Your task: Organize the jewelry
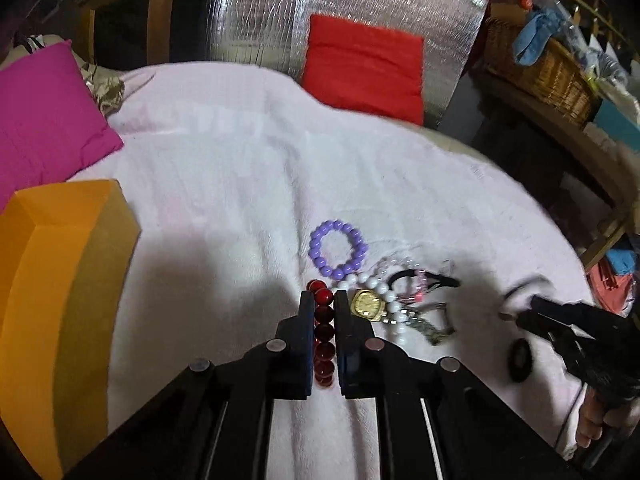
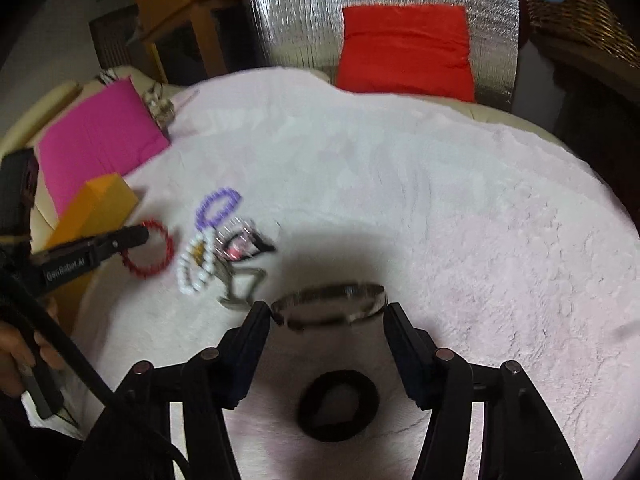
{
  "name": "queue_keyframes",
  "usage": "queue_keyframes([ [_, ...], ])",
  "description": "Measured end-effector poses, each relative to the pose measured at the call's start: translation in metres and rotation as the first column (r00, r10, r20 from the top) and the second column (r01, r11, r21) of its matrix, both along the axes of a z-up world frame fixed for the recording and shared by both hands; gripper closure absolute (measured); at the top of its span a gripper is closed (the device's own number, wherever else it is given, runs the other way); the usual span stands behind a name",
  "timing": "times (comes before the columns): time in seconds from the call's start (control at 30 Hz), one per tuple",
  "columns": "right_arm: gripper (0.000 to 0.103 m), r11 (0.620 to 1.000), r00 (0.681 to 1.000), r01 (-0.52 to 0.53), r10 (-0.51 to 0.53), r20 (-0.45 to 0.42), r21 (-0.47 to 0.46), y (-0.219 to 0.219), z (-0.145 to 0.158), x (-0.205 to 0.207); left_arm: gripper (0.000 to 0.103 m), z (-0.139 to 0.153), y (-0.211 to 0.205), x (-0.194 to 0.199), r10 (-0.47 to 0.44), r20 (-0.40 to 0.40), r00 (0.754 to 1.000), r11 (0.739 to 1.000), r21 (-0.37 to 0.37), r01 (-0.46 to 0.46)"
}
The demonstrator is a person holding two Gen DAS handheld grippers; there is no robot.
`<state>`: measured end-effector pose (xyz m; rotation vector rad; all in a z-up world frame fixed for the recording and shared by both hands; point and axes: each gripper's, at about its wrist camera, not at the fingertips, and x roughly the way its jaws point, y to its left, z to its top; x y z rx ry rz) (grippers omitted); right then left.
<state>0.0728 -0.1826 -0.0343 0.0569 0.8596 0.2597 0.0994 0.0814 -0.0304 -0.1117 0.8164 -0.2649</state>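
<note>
In the left wrist view, the left tongs at lower centre are clenched on a red bead bracelet, whose beads run in a line between the two fingers. Just right of them lies the jewelry heap on the pale pink blanket: a purple bead bracelet, a white bead bracelet and a gold watch touching one another. An orange box fills the lower left of that frame. In the right wrist view, the right tongs at lower centre are spread wide, with a metal bangle spanning the gap; it is blurred, and its ends seem to touch both fingers. A black hair tie lies on the blanket below it, between the fingers.
</note>
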Motion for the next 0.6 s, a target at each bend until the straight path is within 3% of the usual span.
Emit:
queue_keyframes([
  [0.03, 0.086, 1.000, 1.000, -0.001, 0.001, -0.008, 0.012, 0.002, 0.002, 0.000, 0.093, 0.004, 0.002, -0.005, -0.002, 0.010, 1.000, 1.000, -0.005, 0.002],
  [0.23, 0.086, 1.000, 1.000, 0.013, -0.013, -0.009, 0.028, 0.012, 0.007, 0.002, 0.093, 0.025, 0.017, -0.036, -0.003, 0.074, 0.997, 0.999, -0.045, 0.007],
  [0.47, 0.087, 0.981, 0.996, 0.084, -0.080, -0.029, 0.177, -0.022, 0.014, 0.003, 0.094, 0.040, 0.037, -0.053, 0.015, 0.124, 0.992, 0.997, -0.081, -0.005],
  [0.6, 0.087, 0.977, 0.996, 0.093, -0.092, -0.017, 0.193, -0.019, 0.021, 0.003, 0.094, 0.051, 0.046, -0.062, 0.023, 0.164, 0.986, 0.995, -0.096, -0.008],
])
